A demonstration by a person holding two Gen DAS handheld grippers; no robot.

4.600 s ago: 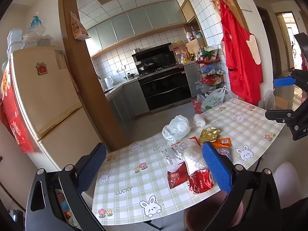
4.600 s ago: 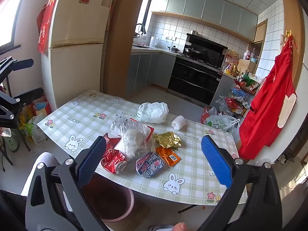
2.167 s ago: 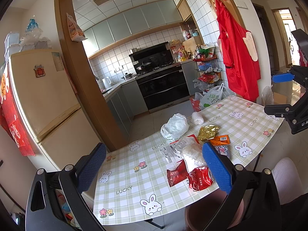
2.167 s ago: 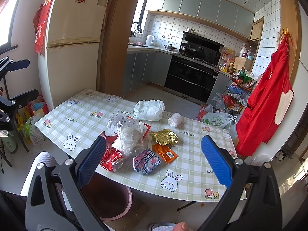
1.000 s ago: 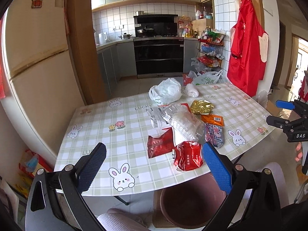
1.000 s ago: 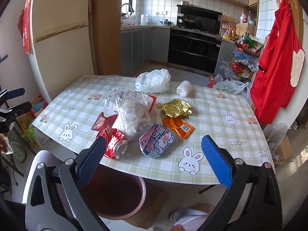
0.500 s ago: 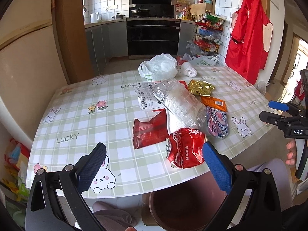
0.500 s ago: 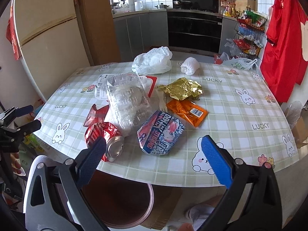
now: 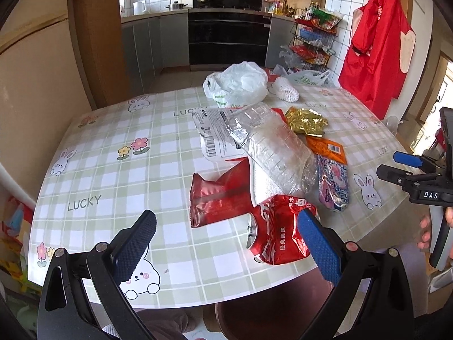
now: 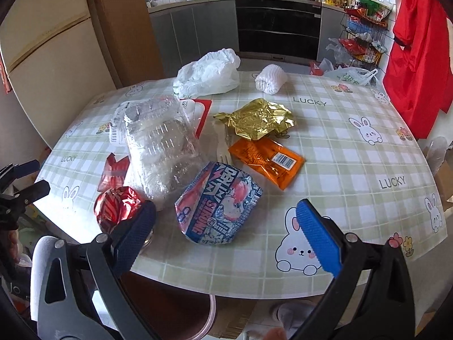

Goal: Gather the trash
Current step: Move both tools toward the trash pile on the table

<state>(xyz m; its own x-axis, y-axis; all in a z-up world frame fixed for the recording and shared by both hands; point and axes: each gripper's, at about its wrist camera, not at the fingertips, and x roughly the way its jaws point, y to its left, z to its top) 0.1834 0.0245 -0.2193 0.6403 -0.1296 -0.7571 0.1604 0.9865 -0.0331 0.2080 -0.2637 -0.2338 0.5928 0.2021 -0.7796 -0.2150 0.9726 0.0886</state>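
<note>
Both my left tool (image 9: 223,239) and right tool (image 10: 225,228) gape wide, holding nothing. The crushed red can (image 9: 279,231) lies just beside the clear bottle (image 9: 271,147) on the surface (image 9: 113,130)

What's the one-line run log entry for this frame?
phase: approach | left gripper: open, near crushed red can | right gripper: open, over blue-white snack wrapper | brown bin: under table edge

On the worktop (image 10: 354,153), the crushed can (image 10: 116,206) lies left of the snack packet (image 10: 218,206); the plastic bottle (image 10: 161,147) lies behind both, the plastic bag (image 10: 208,72) farthest back.
</note>
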